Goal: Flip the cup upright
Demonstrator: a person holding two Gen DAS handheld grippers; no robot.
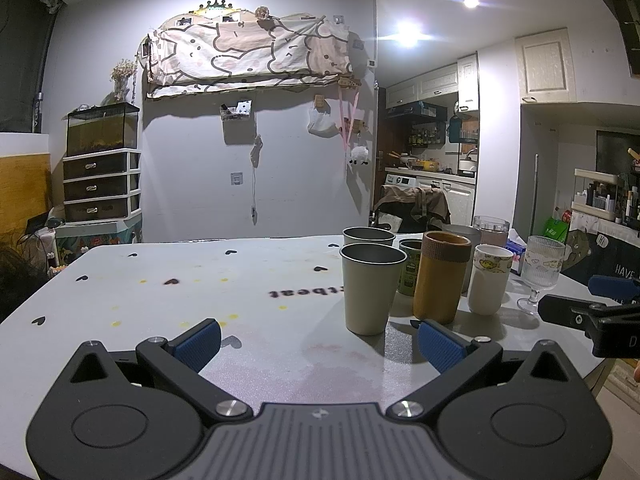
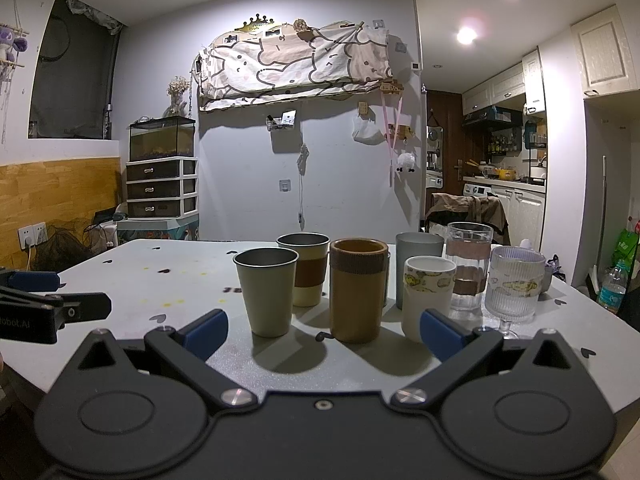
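Observation:
Several cups stand upright in a cluster on the grey table. A cream metal cup is nearest. Beside it stand a brown ribbed-top cup, a white cartoon cup and a ribbed stemmed glass. My left gripper is open and empty, low over the table, left of the cups. My right gripper is open and empty, just in front of the cups; it also shows at the right edge of the left wrist view.
Behind stand a second cream cup with a brown sleeve, a grey cup and a clear glass with a sleeve. The left half of the table bears only heart marks. A chair with a jacket stands beyond the table.

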